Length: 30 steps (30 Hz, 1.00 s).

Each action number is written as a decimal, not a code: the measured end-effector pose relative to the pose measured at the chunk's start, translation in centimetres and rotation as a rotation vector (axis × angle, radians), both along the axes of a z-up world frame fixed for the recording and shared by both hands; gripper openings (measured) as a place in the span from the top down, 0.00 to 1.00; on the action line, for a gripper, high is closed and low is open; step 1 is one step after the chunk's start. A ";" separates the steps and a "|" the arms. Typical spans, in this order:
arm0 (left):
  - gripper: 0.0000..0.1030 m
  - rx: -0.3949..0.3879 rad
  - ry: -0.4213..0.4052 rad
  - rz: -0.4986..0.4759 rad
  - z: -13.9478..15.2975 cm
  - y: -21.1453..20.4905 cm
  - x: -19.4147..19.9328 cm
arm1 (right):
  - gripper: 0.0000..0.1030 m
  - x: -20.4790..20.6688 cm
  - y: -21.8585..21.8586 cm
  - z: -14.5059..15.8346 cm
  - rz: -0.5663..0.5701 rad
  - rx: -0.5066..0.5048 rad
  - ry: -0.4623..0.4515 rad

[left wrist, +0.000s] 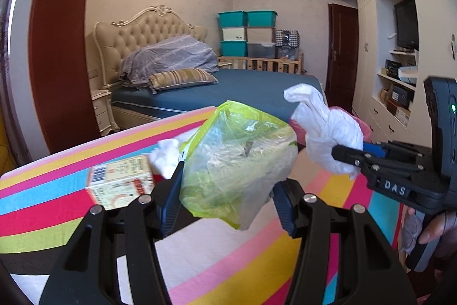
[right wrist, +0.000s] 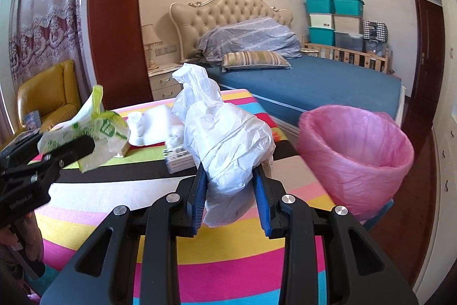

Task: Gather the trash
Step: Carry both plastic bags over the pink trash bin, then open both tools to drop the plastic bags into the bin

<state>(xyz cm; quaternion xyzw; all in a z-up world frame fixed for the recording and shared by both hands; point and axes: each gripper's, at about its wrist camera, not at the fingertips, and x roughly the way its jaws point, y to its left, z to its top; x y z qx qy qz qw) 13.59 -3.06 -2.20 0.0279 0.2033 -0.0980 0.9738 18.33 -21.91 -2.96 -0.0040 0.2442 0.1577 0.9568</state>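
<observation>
My left gripper (left wrist: 228,185) is shut on a crumpled green and clear plastic bag (left wrist: 237,156), held above the striped table; it also shows in the right wrist view (right wrist: 94,133). My right gripper (right wrist: 230,176) is shut on a crumpled white plastic bag (right wrist: 225,133), also seen in the left wrist view (left wrist: 328,130). A bin lined with a pink bag (right wrist: 354,150) stands at the table's right edge, to the right of the white bag. A small printed carton (left wrist: 120,182) and crumpled white tissue (left wrist: 167,155) lie on the table.
The table wears a bright striped cloth (right wrist: 228,262). A bed with blue sheet (right wrist: 314,82) lies behind it. A yellow armchair (right wrist: 48,93) stands at the left, shelves and cupboards (left wrist: 397,82) at the right.
</observation>
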 end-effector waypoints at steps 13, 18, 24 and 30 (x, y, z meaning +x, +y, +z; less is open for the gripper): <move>0.47 0.010 0.095 -0.152 -1.0 -6.6 4.0 | 0.70 1.1 -6.2 -0.3 -0.128 -0.046 0.002; 0.47 0.017 0.126 -0.197 -1.3 -9.2 6.1 | 0.70 2.2 -9.0 -0.3 -0.177 -0.094 0.012; 0.47 0.019 0.142 -0.234 -1.2 -12.3 9.1 | 0.70 4.0 -12.2 -0.1 -0.224 -0.123 0.018; 0.47 -0.006 0.154 -0.247 -1.1 -14.8 12.3 | 0.70 5.7 -14.6 0.0 -0.246 -0.151 0.015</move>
